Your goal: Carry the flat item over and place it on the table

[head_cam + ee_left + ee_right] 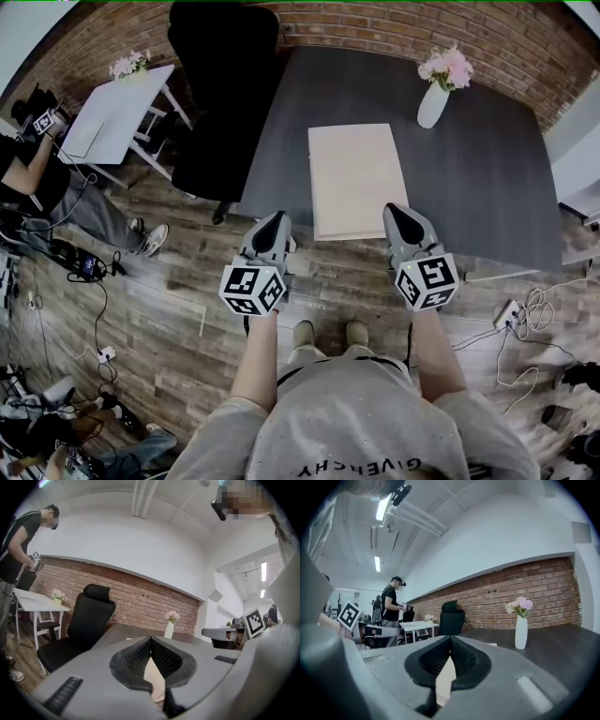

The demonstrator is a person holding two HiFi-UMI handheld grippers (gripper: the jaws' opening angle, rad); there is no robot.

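Left hand-held gripper [277, 219] is clenched, ribbed pads pressed tip to tip with nothing between them, and it's the same for the right hand-held gripper [397, 214]: jaws together, empty. Each carries a cube of black-and-white square markers, patterns only and no words. The one bit of readable print is "GIVENCHY" across the person's grey shirt [361, 441], upside down from the head camera.

The flat white panel [352, 178] lies flat on the dark bench [487, 187], near edge at the bench's front edge. It sits ahead of and between the two hand-held grippers. The left one is clear of it to the side. The right one's tip is at the panel's near corner, possibly touching; hard to say from above. A white vase [433, 103] of pink flowers stands beyond.
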